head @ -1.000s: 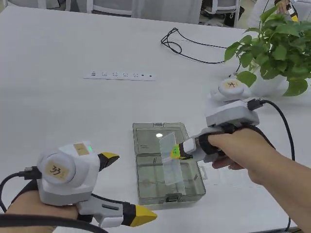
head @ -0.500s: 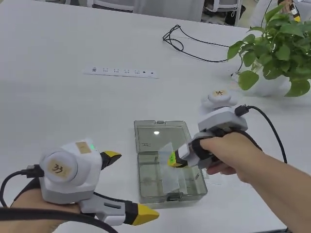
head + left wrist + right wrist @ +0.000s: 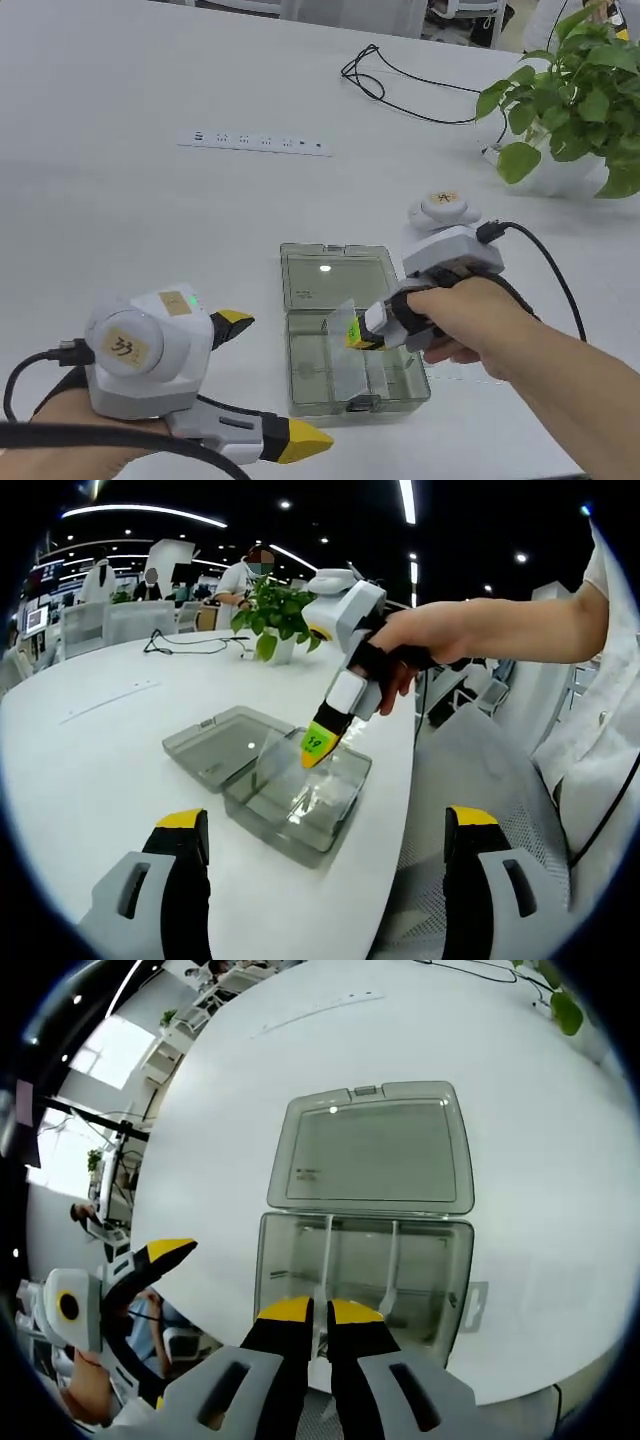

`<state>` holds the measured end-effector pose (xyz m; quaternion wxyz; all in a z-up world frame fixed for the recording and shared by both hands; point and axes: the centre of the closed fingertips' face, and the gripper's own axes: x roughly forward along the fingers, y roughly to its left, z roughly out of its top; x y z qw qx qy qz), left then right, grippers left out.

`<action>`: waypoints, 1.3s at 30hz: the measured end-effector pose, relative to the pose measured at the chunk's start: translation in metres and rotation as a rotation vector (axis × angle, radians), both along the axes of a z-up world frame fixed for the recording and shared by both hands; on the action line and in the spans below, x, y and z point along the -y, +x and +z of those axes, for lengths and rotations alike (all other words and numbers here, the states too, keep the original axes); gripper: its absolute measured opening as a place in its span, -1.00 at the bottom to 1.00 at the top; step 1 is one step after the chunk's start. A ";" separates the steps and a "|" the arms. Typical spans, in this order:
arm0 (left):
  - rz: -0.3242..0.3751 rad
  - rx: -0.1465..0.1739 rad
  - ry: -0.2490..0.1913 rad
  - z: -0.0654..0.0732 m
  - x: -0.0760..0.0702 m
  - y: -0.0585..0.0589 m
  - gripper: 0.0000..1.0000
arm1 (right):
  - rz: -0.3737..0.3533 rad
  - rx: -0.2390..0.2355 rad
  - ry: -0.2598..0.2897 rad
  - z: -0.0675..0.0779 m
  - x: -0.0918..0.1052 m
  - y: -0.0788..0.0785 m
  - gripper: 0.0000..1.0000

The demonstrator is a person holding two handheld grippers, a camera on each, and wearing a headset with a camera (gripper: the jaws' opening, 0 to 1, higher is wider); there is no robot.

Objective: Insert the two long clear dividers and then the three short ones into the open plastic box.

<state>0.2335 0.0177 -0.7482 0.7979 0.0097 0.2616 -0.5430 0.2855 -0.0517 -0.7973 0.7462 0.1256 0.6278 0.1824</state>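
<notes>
The open plastic box [image 3: 330,272] lies on the white table, lid flat at the far side and tray [image 3: 308,372] nearer me. My right gripper [image 3: 358,335] is shut on a clear divider [image 3: 346,355], which hangs tilted over the tray's middle. Along its own jaws, the right gripper [image 3: 320,1310] shows the divider [image 3: 325,1260] edge-on above the tray, with the lid [image 3: 370,1150] beyond. My left gripper [image 3: 270,380] stands open and empty near the table's front left. From the left gripper [image 3: 325,825], the right gripper [image 3: 318,745] holds the divider [image 3: 272,765] over the box [image 3: 210,742].
A white power strip [image 3: 258,143] lies far left of the box, a black cable [image 3: 390,85] behind it. A potted plant [image 3: 570,100] stands at the back right, a round white device [image 3: 443,208] before it. A small clear piece [image 3: 472,1305] lies beside the tray.
The right gripper has come down a little with the divider, closer to the tray. The left gripper has hardly moved. The head camera has shifted slightly.
</notes>
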 end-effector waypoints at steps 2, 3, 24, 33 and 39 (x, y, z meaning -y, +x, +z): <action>-0.001 0.001 -0.001 0.000 0.000 0.000 1.00 | 0.004 0.003 -0.007 0.000 -0.001 -0.001 -0.87; -0.001 -0.001 -0.004 0.000 0.001 0.000 1.00 | 0.006 0.005 -0.010 -0.001 -0.001 -0.001 -0.87; 0.006 -0.018 -0.006 -0.002 0.001 -0.002 0.96 | 0.120 0.089 -0.122 0.003 -0.011 -0.010 -0.87; 0.007 -0.018 -0.007 -0.003 0.000 -0.001 0.96 | 0.184 0.125 -0.175 0.001 -0.012 -0.008 -0.87; 0.003 -0.017 -0.007 -0.004 0.000 -0.002 0.97 | 0.228 0.142 -0.190 -0.004 -0.017 -0.007 -0.86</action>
